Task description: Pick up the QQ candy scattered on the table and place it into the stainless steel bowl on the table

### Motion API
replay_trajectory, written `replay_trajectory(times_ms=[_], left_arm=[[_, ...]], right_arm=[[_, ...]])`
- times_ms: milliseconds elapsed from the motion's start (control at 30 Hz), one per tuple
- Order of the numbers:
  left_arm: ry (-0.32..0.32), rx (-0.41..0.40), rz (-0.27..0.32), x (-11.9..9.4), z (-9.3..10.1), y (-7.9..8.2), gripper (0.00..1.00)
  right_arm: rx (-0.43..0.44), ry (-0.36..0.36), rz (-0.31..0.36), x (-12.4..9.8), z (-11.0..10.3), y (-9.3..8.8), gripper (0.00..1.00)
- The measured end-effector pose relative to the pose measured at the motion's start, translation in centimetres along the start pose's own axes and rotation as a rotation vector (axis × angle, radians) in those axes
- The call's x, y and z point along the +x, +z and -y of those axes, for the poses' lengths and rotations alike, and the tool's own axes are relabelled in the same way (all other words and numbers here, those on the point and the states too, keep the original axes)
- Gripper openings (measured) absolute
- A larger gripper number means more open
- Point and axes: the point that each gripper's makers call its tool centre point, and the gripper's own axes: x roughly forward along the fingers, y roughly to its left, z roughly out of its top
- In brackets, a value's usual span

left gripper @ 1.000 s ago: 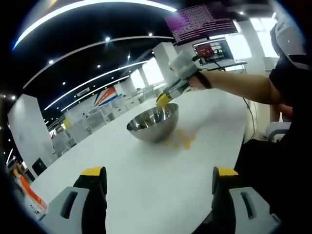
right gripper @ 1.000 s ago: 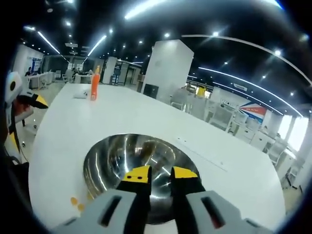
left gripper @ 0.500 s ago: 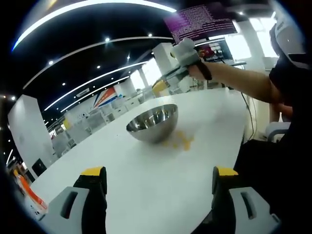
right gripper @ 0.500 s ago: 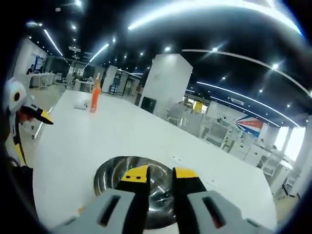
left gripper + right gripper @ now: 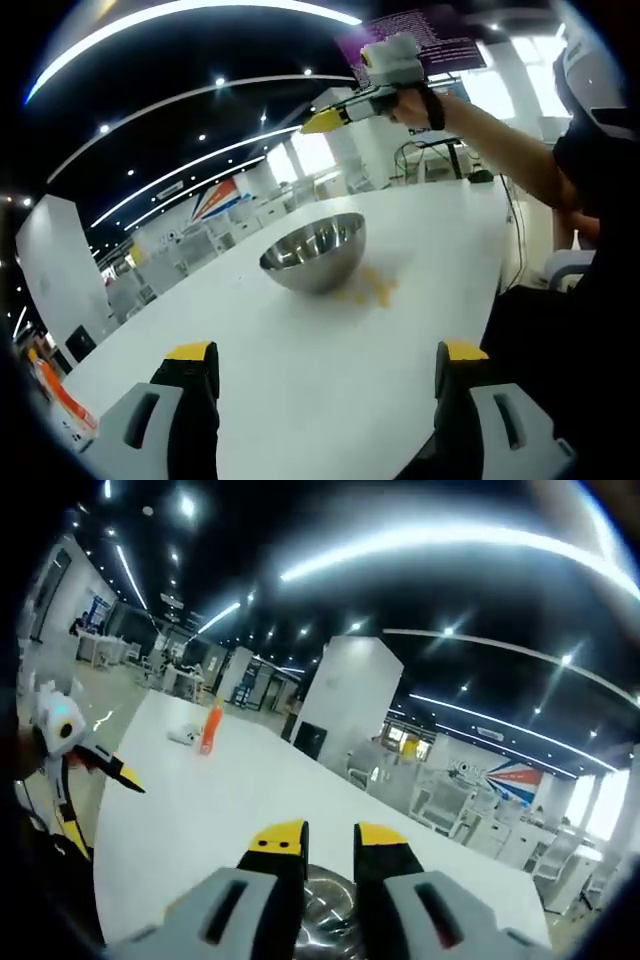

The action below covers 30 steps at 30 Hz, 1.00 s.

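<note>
Left gripper view. Left gripper (image 5: 327, 370): jaws set wide apart, nothing between them, low over the near part of the tabletop (image 5: 300, 350). Tabletop: long, white, glossy, bare across most of its near half. Stainless steel bowl (image 5: 314, 250): upright near the middle of the tabletop, mirror finish. QQ candy (image 5: 374, 289): a small scatter of yellow pieces lying on the tabletop just right of the bowl, near its base. Right gripper (image 5: 325, 120): held in the air above and beyond the bowl, yellow tips pointing left; the person's forearm reaches in from the right. Whether it carries anything cannot be told. Orange bottle (image 5: 62, 400): at the far left edge of the tabletop. Room: large open office, dark ceiling with long curved light strips and spot lights, white pillar, rows of white desks at the far side, bright windows, a screen with purple text at upper right.

Right gripper view. Right gripper (image 5: 325, 837): jaws narrow, a slim gap between the yellow tips, nothing seen between them. Bowl (image 5: 325, 935): only a part of its rim and inside shows, low behind the jaws. Tabletop (image 5: 200, 790): white, stretching away to the left. Orange bottle (image 5: 209, 727): upright at the far end, a small white thing just beside it. Left gripper (image 5: 85, 755): at the left edge. Room: same dark ceiling, strip lights, white pillar, white desks at right.
</note>
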Motion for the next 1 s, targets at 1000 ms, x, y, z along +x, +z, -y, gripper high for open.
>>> replay_trajectory(times_ms=[1000], left_arm=[[-0.005,-0.001,0.004,0.1,0.3,0.2,0.90]], right_arm=[[-0.064,0.160,0.067,-3.7,-8.0,3.0,0.17]])
